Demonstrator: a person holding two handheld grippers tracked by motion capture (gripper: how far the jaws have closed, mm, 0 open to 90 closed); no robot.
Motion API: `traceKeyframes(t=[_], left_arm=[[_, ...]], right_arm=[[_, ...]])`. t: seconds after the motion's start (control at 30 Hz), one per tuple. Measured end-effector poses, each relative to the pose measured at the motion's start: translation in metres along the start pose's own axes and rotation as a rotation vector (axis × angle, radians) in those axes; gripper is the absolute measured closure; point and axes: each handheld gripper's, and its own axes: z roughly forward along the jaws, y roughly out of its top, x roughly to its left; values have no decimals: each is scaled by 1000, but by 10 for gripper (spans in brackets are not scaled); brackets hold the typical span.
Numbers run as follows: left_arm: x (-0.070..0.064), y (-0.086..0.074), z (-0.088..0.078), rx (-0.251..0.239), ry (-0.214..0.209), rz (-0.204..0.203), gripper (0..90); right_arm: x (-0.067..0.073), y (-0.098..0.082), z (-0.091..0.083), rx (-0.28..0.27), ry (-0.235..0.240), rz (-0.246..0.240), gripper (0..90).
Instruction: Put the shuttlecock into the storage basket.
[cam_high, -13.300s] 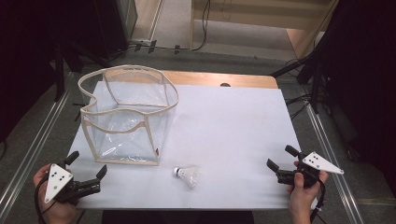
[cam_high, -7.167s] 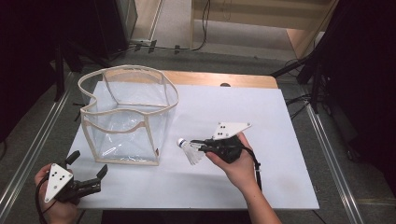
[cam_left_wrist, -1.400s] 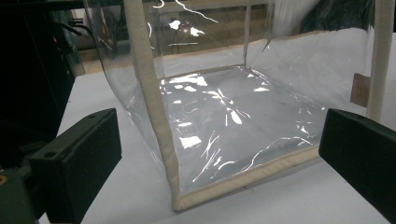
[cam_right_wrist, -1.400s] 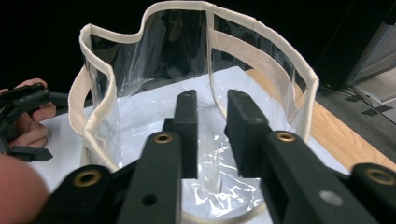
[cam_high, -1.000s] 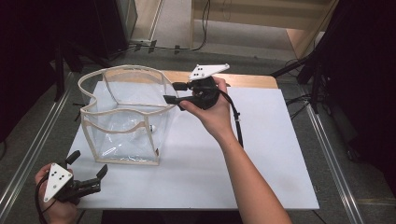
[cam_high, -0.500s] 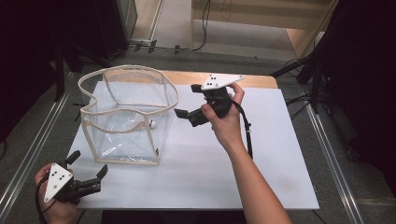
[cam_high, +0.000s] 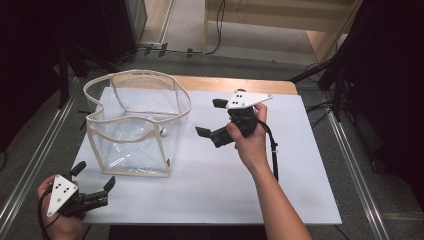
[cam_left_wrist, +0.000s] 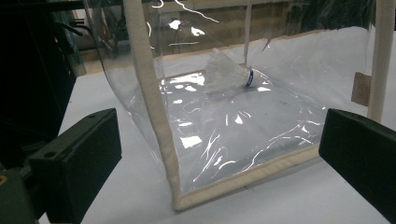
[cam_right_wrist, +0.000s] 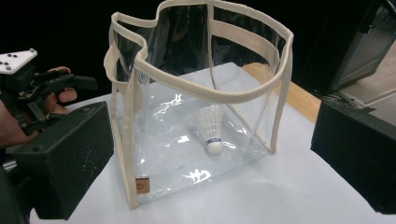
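Note:
A white shuttlecock (cam_high: 161, 131) lies on the floor of a clear plastic bag (cam_high: 131, 74) with beige trim, which stands open-topped at the table's left. My right gripper (cam_high: 210, 117) hovers just right of the bag and points at it. Its jaws have just been opening and now stand wide with nothing between them. In the right gripper view the shuttlecock (cam_right_wrist: 211, 126) rests cork-down behind the bag's rim (cam_right_wrist: 196, 88). My left gripper (cam_high: 95, 175) sits open at the near left corner, facing the bag's front edge (cam_left_wrist: 149, 102), with the shuttlecock (cam_left_wrist: 229, 74) behind the plastic.
The white table sheet (cam_high: 235, 185) lies bare to the right of and in front of the bag. A wooden strip (cam_high: 235, 84) runs along the far edge. Metal rails (cam_high: 350, 165) flank the table, and dark stands rise behind it.
My right gripper has drawn back from over the bag's rim, going right and a little down, and its jaws have widened. The shuttlecock now lies inside the bag. The left gripper has kept still.

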Motion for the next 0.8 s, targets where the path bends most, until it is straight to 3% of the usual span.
traceKeyframes(t=[0.2, 0.47, 0.8], left_arm=[[0, 0, 0, -4, -2, -5, 0], [1, 0, -1, -4, 1, -7, 0], [0, 0, 0, -5, 2, -4, 0]], right_arm=[[1, -10, -7, 1, -16, 7, 0], [5, -22, -11, 15, 3, 14, 0], [6, -32, -20, 13, -8, 23, 0]])
